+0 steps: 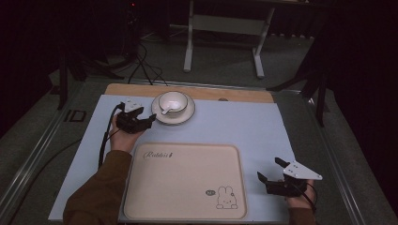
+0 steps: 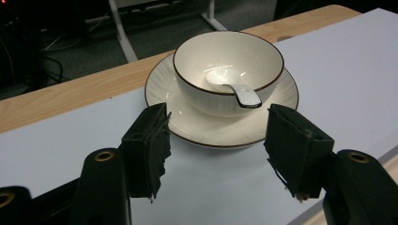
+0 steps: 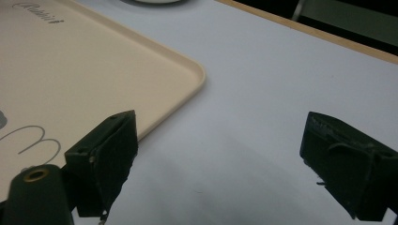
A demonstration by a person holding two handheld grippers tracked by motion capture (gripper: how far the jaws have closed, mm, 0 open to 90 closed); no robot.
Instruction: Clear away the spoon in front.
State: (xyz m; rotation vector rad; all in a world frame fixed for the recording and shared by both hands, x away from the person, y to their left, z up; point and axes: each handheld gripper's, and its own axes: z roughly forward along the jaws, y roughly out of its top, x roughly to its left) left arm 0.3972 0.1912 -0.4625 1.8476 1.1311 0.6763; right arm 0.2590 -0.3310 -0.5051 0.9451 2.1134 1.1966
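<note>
**Two open grippers over a counter with bowl, saucer and tray**

Left gripper [image 1: 151, 119], held in the person's left hand [image 1: 123, 137], hovers at the near-left edge of the saucer [image 1: 161, 116]; its jaws stand apart with nothing between them. In the left gripper view the jaws frame the saucer's near rim without touching it. Right gripper [image 1: 270, 170], held in the right hand [image 1: 300, 199] at the near-right of the counter, likewise has its jaws spread wide and empty; in the right gripper view they hang above bare mat just beside the tray's corner [image 3: 195, 75].

Surface: a pale blue mat [image 1: 244, 124] covers the counter, whose wooden edge [image 1: 239, 95] shows along the far side. Beyond it lie a grey floor, dark surroundings, black cables [image 1: 143, 65] and the white legs of another table [image 1: 189, 44].

Containers: a white bowl [image 2: 228, 70] with a dark rim sits centred on the ribbed white saucer at the far-left of the mat. Inside the bowl lies a white ceramic spoon [image 2: 233, 86]; its scoop rests on the bowl's floor and its handle leans on the near wall, pointing toward the left gripper's camera. A beige rectangular tray [image 1: 185, 180], empty, lies near-centre, long axis left to right, printed with a rabbit drawing [image 1: 226, 198] and the script word "Rabbit".
</note>
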